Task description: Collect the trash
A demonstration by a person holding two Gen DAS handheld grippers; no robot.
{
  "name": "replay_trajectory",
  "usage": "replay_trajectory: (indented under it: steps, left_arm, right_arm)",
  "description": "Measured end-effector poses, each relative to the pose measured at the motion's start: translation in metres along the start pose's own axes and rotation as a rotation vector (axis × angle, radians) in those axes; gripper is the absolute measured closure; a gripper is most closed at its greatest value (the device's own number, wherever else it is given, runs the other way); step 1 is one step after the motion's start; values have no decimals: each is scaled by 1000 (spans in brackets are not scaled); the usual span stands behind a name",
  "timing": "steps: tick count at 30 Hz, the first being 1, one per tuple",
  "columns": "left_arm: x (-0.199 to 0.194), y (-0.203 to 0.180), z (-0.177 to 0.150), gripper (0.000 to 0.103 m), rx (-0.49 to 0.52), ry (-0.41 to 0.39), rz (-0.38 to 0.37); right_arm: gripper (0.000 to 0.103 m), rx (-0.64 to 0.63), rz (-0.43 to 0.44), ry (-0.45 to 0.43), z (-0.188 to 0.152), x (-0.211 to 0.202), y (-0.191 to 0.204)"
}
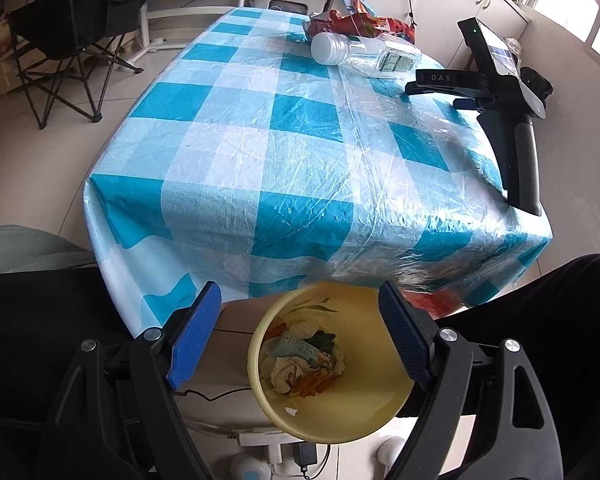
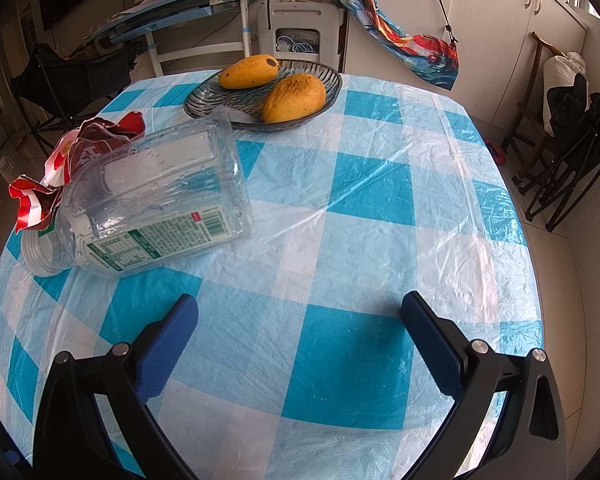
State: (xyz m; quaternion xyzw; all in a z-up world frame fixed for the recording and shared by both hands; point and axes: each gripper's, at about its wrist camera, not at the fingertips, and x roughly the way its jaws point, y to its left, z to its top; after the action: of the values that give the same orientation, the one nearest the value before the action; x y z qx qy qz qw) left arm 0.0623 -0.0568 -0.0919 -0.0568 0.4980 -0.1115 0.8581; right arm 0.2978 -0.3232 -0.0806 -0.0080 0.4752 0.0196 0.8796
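Two tools (image 1: 300,336) (image 2: 300,344) apart from bottle (image 2: 148,200)

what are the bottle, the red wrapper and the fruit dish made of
Bottle: clear, glossy plastic, seemingly; see-through, moulded panels, printed label. Red wrapper: thin crinkled film, probably plastic or foil; sharp creases, shiny. Fruit dish: dark, translucent, ribbed, likely smoked glass, possibly plastic.

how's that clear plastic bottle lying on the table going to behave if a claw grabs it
The clear bottle looks empty apart from droplets inside, so it is probably light and may skid on the glossy tablecloth if nudged. Its thin walls will likely dent under a squeeze. Its flat, boxy sides make rolling unlikely, though it leans against the red wrapper.
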Motion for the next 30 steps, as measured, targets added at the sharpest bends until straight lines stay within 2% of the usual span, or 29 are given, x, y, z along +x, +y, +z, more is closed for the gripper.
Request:
replay_trajectory:
  steps: [9, 13, 17, 23, 30]
  left_arm:
    - [-13, 10, 4, 25, -65, -57, -31]
    - [-21, 14, 19, 25, -77, -103, -1]
    - [-28, 10, 35, 25, -33, -145, 55]
    - [-24, 4, 59, 25, 39, -165, 125]
    - [-8, -6, 80, 25, 94, -161, 148]
  right_arm:
    - [6, 0, 0, 0, 0, 0, 0]
    - [6, 0, 0, 0, 0, -1, -1]
    - [6, 0, 0, 0, 0, -1, -1]
    - [6, 0, 0, 0, 0, 0, 0]
    - [6, 0, 0, 0, 0, 0, 0]
